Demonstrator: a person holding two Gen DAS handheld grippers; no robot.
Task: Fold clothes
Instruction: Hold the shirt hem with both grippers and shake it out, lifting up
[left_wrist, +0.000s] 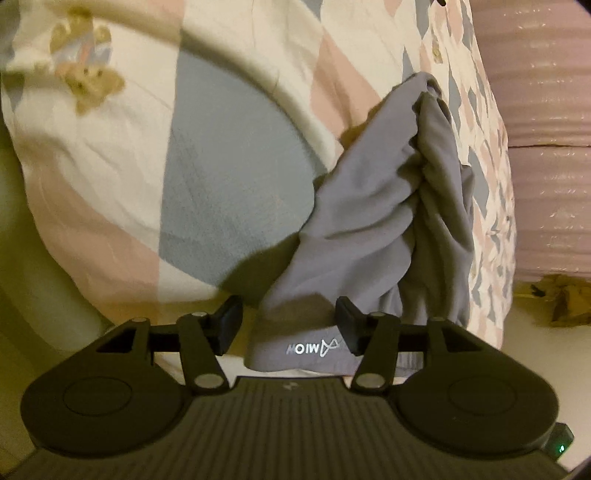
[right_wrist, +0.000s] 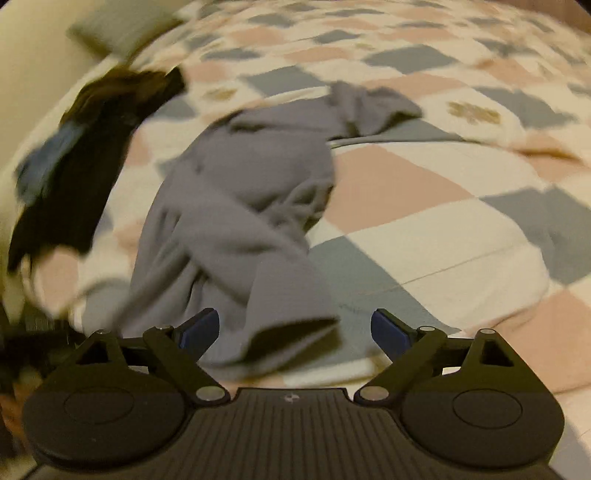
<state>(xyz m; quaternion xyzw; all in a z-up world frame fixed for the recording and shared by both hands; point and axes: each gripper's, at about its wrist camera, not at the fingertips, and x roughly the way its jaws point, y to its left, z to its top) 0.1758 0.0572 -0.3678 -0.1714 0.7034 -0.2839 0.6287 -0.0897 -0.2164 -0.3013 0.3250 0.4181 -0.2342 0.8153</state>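
Here we have a grey garment (right_wrist: 236, 206) lying crumpled and twisted on a checked quilt (right_wrist: 424, 192); nothing about it reads as folded. In the right wrist view it runs from the right gripper (right_wrist: 295, 330) toward 12 o'clock, with a bunched end (right_wrist: 373, 105) kinked off toward 1 o'clock. An open cuff or hem (right_wrist: 295, 332) sits right between that gripper's blue pads, but the jaws stand wide apart and pinch nothing.

In the left wrist view the left gripper (left_wrist: 288, 323) is likewise spread, with a band bearing a printed logo (left_wrist: 312, 349) lying between its fingers; from there the cloth (left_wrist: 369, 206) rises in a rope-like twist toward 1 o'clock. We judge both tools are placed at ends of the garment because that is where a hold would let us pull it flat, though neither pad is pressing cloth that we can see.

For room, the quilt is open from 1 to 4 o'clock in the right view. At 10 o'clock a dark garment (right_wrist: 85, 155) lies near the quilt's edge, so spreading leftward is cramped. In the left view the quilt drops off at 3 o'clock beside a pink ribbed surface (left_wrist: 546, 140).
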